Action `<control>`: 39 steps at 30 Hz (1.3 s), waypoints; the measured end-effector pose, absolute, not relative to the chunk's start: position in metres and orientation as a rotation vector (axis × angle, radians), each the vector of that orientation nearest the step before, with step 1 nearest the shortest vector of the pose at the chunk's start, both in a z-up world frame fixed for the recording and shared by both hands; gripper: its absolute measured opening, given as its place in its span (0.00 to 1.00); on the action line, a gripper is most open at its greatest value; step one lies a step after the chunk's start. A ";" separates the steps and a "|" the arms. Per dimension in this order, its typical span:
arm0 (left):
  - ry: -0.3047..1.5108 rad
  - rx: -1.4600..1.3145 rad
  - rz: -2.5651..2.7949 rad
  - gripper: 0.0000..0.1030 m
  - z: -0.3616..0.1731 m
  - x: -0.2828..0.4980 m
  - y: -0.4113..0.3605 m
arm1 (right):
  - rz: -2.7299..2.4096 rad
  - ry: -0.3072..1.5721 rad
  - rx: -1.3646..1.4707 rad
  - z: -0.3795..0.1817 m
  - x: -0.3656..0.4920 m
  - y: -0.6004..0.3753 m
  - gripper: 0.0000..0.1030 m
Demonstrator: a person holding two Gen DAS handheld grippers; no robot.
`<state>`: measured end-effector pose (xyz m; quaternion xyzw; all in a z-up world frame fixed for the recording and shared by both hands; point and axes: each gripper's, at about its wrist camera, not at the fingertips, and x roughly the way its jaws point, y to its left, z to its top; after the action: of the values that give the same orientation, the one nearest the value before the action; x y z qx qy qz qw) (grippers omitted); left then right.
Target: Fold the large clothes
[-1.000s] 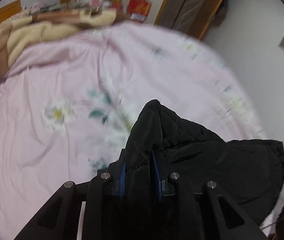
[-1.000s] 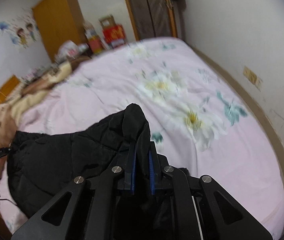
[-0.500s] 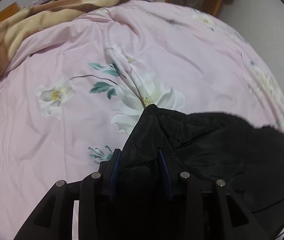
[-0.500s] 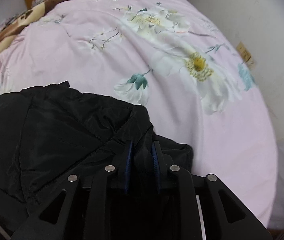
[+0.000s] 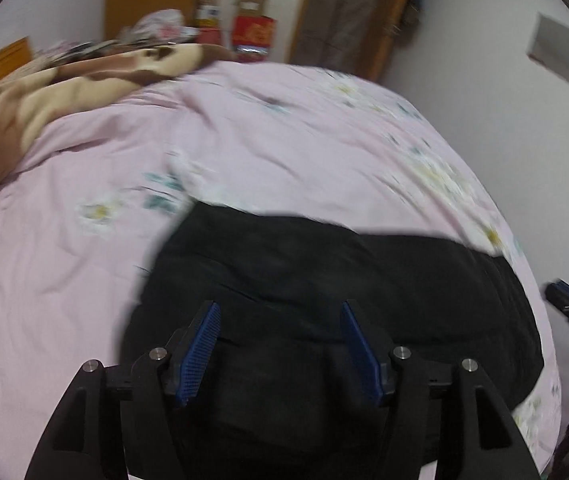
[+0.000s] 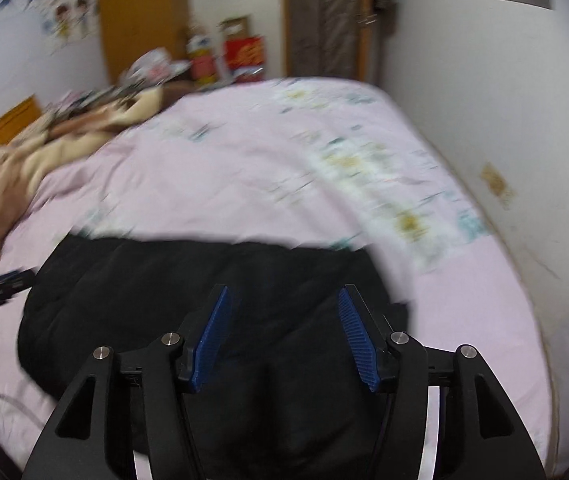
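Jaws of the left gripper [image 5: 280,316] stood wide apart, blue pads [image 5: 200,346] bare, nothing clamped. Left wrist view: black padded jacket [image 5: 324,280] lay spread on the pink floral bedsheet [image 5: 244,140], directly beneath the fingers; brown-and-cream blanket [image 5: 64,88] bunched at the far left; red box [image 5: 252,34] by the wall. Right wrist view: right gripper [image 6: 284,310] likewise parted and empty, above the same jacket [image 6: 164,288]; sheet [image 6: 264,160] motion-blurred; orange wardrobe [image 6: 140,12] beyond.
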<state>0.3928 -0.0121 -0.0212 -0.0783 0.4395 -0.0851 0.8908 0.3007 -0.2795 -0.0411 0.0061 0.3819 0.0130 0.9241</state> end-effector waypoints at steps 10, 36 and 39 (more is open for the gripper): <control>1.035 -0.102 -0.160 0.64 -0.097 0.422 -0.055 | 0.053 0.944 0.076 -0.132 0.332 -0.249 0.56; 0.975 -0.121 -0.142 0.64 -0.086 0.409 0.002 | 0.017 0.898 0.076 -0.121 0.306 -0.299 0.56; 1.010 -0.105 -0.088 0.64 -0.101 0.406 0.022 | -0.014 0.925 0.102 -0.127 0.300 -0.326 0.56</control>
<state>0.4061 0.0216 -0.1011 -0.0501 0.4834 -0.0419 0.8730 0.3004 -0.3264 -0.1270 0.0490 0.4462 -0.0067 0.8936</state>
